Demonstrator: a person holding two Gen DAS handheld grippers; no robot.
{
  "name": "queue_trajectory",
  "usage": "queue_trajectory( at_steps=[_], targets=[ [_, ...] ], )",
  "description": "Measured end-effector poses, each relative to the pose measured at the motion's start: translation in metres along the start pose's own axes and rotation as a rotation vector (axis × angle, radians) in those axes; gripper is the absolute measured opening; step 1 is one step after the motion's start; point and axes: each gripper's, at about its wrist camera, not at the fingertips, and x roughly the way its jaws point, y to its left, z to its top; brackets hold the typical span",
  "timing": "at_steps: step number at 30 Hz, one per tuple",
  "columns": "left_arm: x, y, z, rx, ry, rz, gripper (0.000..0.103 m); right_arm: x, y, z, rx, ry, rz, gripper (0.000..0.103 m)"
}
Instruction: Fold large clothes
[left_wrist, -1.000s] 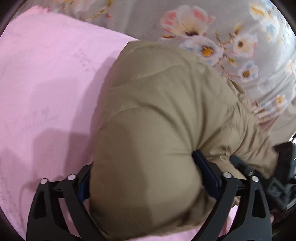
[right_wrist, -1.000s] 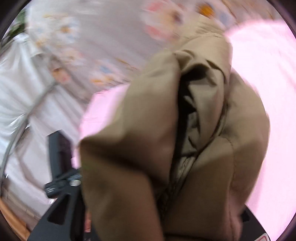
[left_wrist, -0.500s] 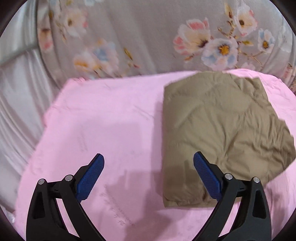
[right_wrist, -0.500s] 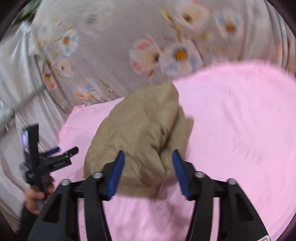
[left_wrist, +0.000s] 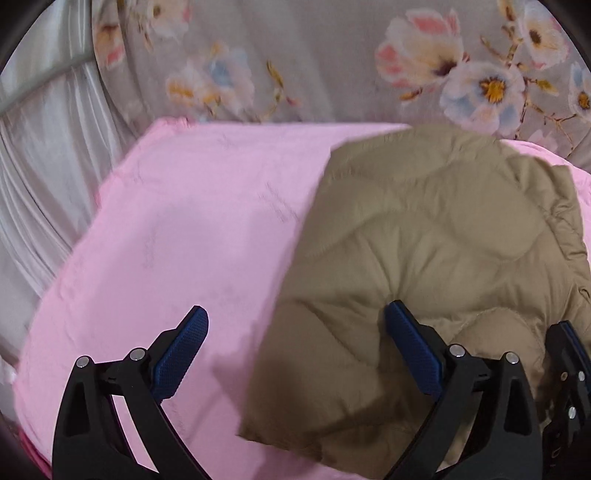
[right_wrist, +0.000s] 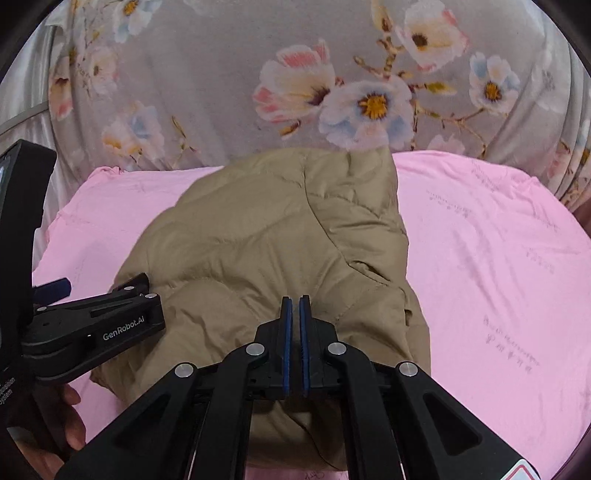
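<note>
With the folded tan quilted jacket (right_wrist: 280, 236) resting on the pink sheet (right_wrist: 498, 258), I hold my right gripper (right_wrist: 294, 314) pinched together on nothing and my left gripper (left_wrist: 295, 354) spread wide (fold seemingly done).

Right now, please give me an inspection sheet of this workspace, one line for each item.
Surface: pink sheet, flat.
Job's things: tan quilted jacket lying folded on the sheet.
Clutter: nothing seen.
Grippers: right tool shut, nothing between its pads, over the jacket; left tool open, holding nothing, one finger over the jacket's edge.
Cables: nothing seen.
Surroundings: grey floral cloth behind; white pleated fabric at left.
</note>
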Motion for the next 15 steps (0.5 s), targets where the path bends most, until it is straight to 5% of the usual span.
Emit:
queue_trajectory(
  at_steps=[15],
  targets=[
    [0.023,-0.005,-0.026,-0.053,-0.052,-0.025,0.098,0.028,0.004,-0.024,-0.026,-0.045,-0.045,0.002]
  ],
)
